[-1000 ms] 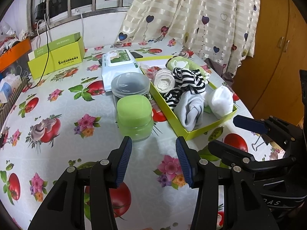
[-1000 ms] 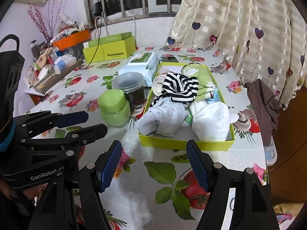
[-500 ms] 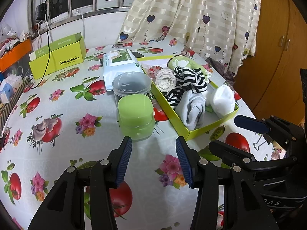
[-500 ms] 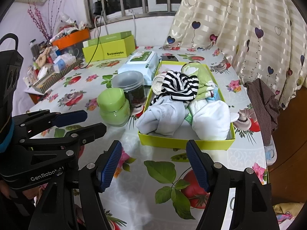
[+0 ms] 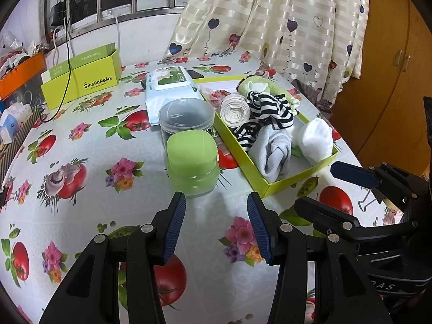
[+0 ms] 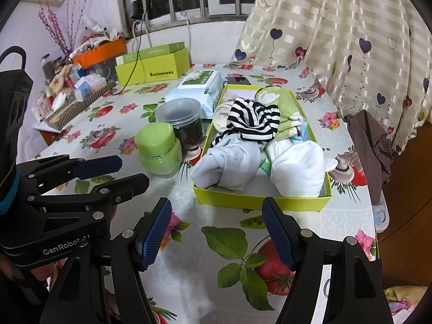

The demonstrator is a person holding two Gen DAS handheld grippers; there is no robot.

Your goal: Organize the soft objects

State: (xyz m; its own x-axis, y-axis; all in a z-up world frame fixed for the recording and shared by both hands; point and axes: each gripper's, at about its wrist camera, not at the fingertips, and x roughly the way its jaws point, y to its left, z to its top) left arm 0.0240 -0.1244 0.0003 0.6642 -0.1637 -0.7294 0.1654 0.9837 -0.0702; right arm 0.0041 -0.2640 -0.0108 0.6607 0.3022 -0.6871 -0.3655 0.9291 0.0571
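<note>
Both tools hover low over the bench [image 6: 189, 245], side by side, and neither carries anything. The left gripper [image 5: 216, 226] has its jaws spread wide and empty, pointed at a green-lidded jar [image 5: 192, 159] just ahead of it. The right gripper [image 6: 217, 233] is likewise released, jaws apart, aimed at the near wall of the yellow-green tray [image 6: 259, 202].

Past the jar stands a clear plastic tub [image 5: 186, 116], then a pack of wet wipes [image 5: 168, 87]. The soft things all sit in the tray: a pale grey sock bundle [image 6: 229, 162] and a white sock bundle [image 6: 299, 170] at the near end, a black-and-white striped piece [image 6: 253, 120] draped over the middle, a cream roll [image 6: 222, 114] beside it and a green cloth [image 6: 278, 100] toward the far end.

To my eye the gathering looks mostly done, since I see no loose soft item on the bench. What may remain is neatening: the striped piece sprawls across its neighbours.
</note>
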